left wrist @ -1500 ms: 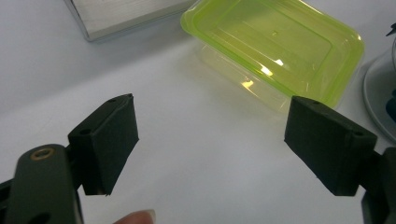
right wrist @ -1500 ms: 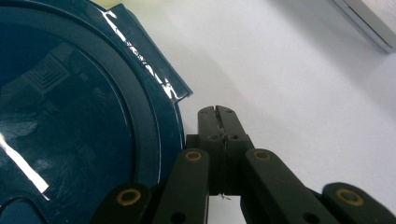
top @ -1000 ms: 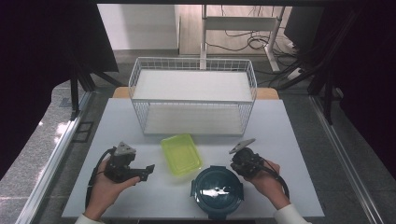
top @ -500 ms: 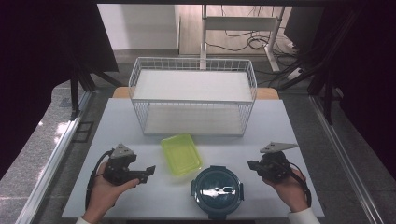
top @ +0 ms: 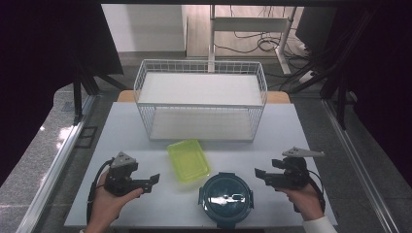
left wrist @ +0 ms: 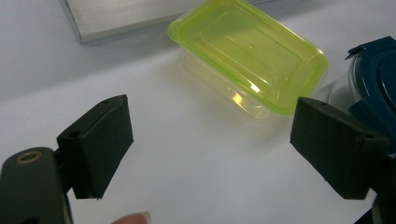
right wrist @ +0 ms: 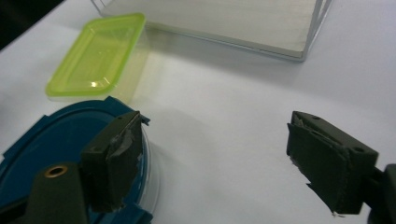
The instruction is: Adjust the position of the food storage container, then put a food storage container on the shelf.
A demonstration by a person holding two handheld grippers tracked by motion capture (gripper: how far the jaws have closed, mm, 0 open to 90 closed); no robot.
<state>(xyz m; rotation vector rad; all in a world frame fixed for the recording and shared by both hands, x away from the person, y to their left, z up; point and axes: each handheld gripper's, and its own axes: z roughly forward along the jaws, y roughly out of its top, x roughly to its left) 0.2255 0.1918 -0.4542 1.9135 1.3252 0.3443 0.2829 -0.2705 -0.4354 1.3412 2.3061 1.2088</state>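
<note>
Now both grippers hover open beside the containers.
Right gripper (top: 260, 174), jaws just opened and empty, sits right of the blue round container (top: 226, 198); left gripper (top: 153, 180) gapes empty near the green box (top: 188, 160).

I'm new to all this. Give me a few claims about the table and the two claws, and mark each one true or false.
1. The green box sits inside the wire basket. False: it stands on the table, in front of the basket.
2. The right claw is open and holds nothing. True; its jaws have just been opening, with nothing between them.
3. The round blue container is beside the green box, nearer the person. True.
4. The left claw grips the green box. False: it is open, apart from the box.
5. The blue container has no lid. False: a blue lid covers it.
</note>
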